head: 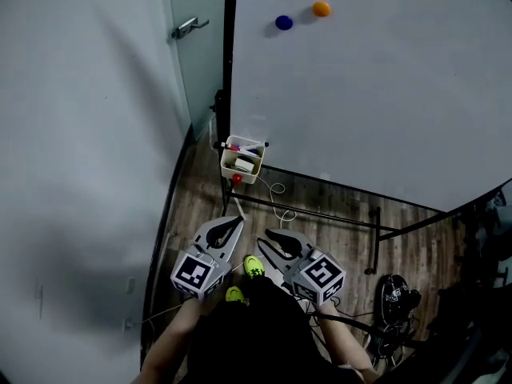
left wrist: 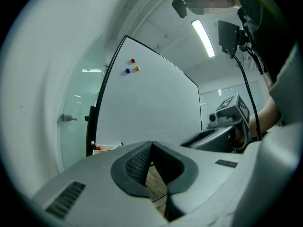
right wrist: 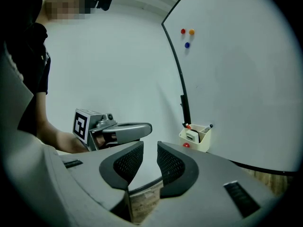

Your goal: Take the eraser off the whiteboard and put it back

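The eraser [right wrist: 191, 136], as far as can be made out, sits in the holder box [right wrist: 202, 144] at the lower corner of the whiteboard [right wrist: 236, 79], well apart from both grippers. Either the lift has not begun or the return is complete, and the views do not settle which. The left gripper [left wrist: 151, 145] is clenched on nothing, and the right gripper [right wrist: 150, 148] stands released and empty. The eraser appears to stand on end, long axis roughly upright and broad face toward the room, but it is too small to confirm.

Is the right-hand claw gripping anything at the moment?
No, the right claw has its jaws standing apart, with nothing between them.
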`<state>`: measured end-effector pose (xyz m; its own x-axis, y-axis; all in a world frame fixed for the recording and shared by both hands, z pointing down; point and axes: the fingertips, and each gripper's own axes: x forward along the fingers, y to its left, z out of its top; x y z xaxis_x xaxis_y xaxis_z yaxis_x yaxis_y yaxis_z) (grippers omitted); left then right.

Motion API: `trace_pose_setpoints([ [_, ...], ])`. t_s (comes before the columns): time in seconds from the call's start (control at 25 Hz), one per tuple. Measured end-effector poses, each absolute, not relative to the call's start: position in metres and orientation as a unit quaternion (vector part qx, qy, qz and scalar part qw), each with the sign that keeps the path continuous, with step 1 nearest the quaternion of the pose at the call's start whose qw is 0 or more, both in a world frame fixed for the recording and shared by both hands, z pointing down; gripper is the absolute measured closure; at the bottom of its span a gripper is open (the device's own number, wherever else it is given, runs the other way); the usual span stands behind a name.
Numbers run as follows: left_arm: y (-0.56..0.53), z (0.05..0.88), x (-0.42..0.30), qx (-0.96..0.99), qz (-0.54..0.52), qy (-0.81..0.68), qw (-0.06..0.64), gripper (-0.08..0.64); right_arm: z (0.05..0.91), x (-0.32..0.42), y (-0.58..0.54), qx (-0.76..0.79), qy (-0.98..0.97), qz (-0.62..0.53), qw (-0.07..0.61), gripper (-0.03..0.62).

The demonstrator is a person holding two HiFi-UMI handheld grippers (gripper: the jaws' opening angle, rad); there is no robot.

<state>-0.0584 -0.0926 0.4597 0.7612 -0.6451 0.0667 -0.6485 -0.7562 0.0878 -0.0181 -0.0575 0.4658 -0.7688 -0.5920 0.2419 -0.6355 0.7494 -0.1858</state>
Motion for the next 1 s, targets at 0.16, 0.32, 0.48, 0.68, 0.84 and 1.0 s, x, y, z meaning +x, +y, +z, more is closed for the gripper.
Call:
trace_pose_setpoints([
  [0.16,-0.075,0.463,-0.063,0.939,0.008,-0.339,0.062,0.539,0.469,-0.015,-0.04,0.347,-0.925,0.127,0.09,0.511],
  [0.32,-0.061,0.463,-0.064,0.941,0.007,-0.331,0.073,0.538,0.468,-0.01,-0.025,0.363,-0.918,0.13,0.089,0.546],
  [0.48,-0.048,0.463,-0.067,0.94,0.008,-0.333,0.077,0.54,0.471,-0.007,-0.013,0.369,-0.915,0.138,0.084,0.563],
  [0.68,-0.035,0.463,-0.068,0.937,0.008,-0.339,0.08,0.539,0.473,-0.005,0.0,0.36,-0.919,0.139,0.082,0.571],
  [0.84,-0.023,0.464,-0.065,0.934,0.007,-0.348,0.084,0.54,0.473,0.002,0.014,0.352,-0.923,0.134,0.08,0.571],
  [1.0,-0.007,0.461,-0.054,0.932,0.012,-0.352,0.086,0.538,0.472,0.012,0.031,0.341,-0.927,0.135,0.076,0.572],
])
